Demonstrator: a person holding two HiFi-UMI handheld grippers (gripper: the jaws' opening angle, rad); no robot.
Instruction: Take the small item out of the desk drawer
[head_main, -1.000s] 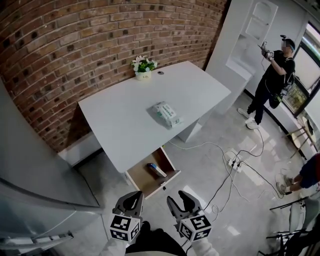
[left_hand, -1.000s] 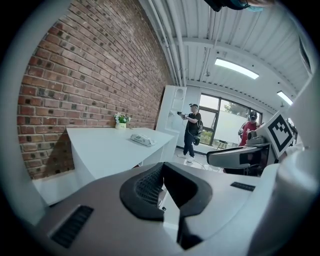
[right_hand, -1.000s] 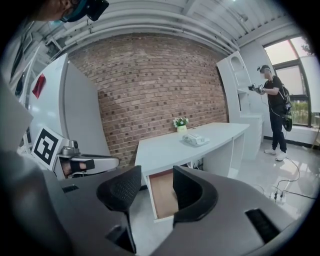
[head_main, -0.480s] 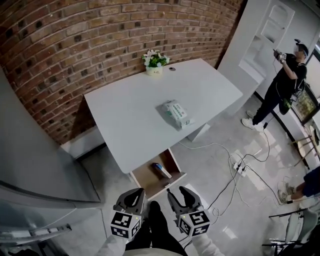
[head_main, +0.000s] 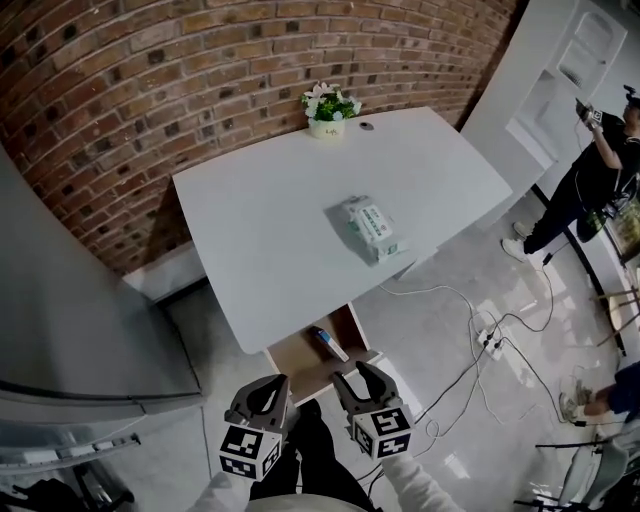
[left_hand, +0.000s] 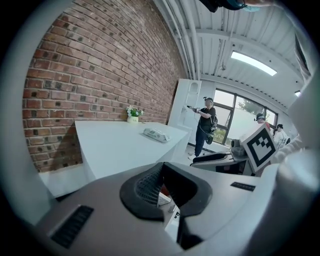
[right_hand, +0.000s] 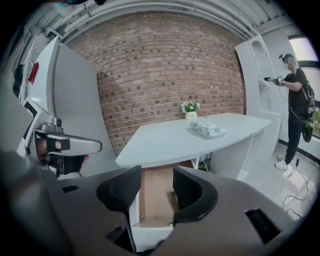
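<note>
Wood-lined drawer already open, we should lower the wide right claw squarely over the small item, holding the empty, narrowly parted left claw clear.

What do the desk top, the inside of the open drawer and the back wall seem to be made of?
Desk top: probably painted or laminated board, since it is matte white and smooth with no grain.
Drawer: the inside looks like wood or wood-look board, plain brown.
Wall: red-brown brick with pale mortar lines and a rough finish.
</note>
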